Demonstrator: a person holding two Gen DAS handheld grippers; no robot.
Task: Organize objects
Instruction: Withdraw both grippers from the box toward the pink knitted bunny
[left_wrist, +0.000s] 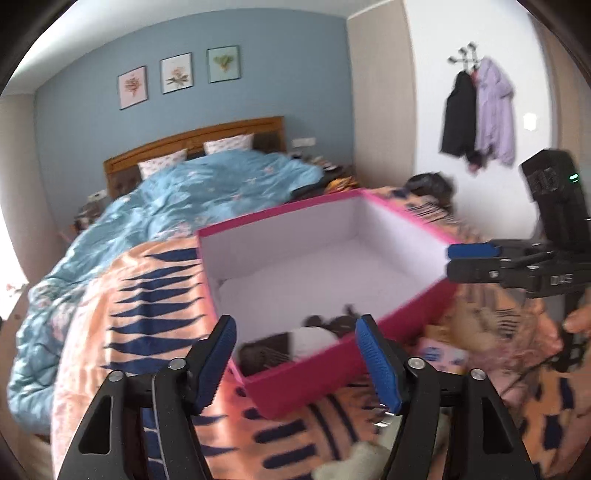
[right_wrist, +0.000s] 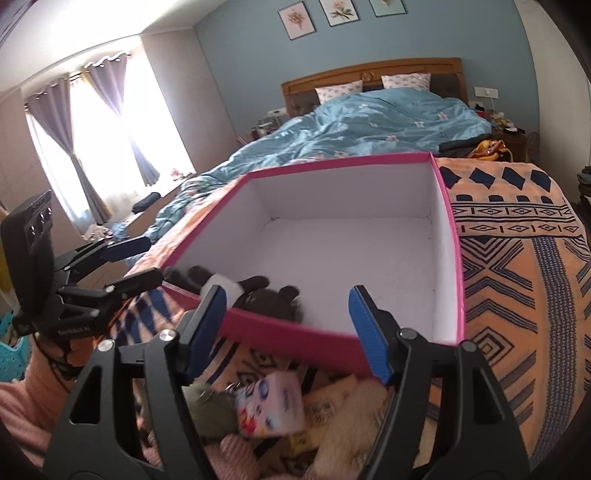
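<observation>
Your landmark was the pink box (right_wrist: 325, 334), a shallow open-topped cardboard rectangle with white inner walls, resting on the orange blanket (right_wrist: 517, 258) with its dark blue geometric print. Inside it, in the corner nearest you, lay a soft black-and-white plush (right_wrist: 258, 291); the rest of its floor was bare. Just in front of the box, on your side, sat a heap of loose things: a small glossy printed packet (right_wrist: 271, 408), a dull green soft item (right_wrist: 210, 410) and something pale and furry (right_wrist: 354, 417), all blurred. Beyond the box the crumpled blue quilt (right_wrist: 369, 122) ran up to a wooden headboard (right_wrist: 373, 72).

Your left gripper (left_wrist: 297, 363) stood about half open with nothing gripped, its ribbed blue pads either side of the box's near corner without touching it. Your right gripper (right_wrist: 288, 330) was likewise parted and empty, framing the box's near wall.
</observation>
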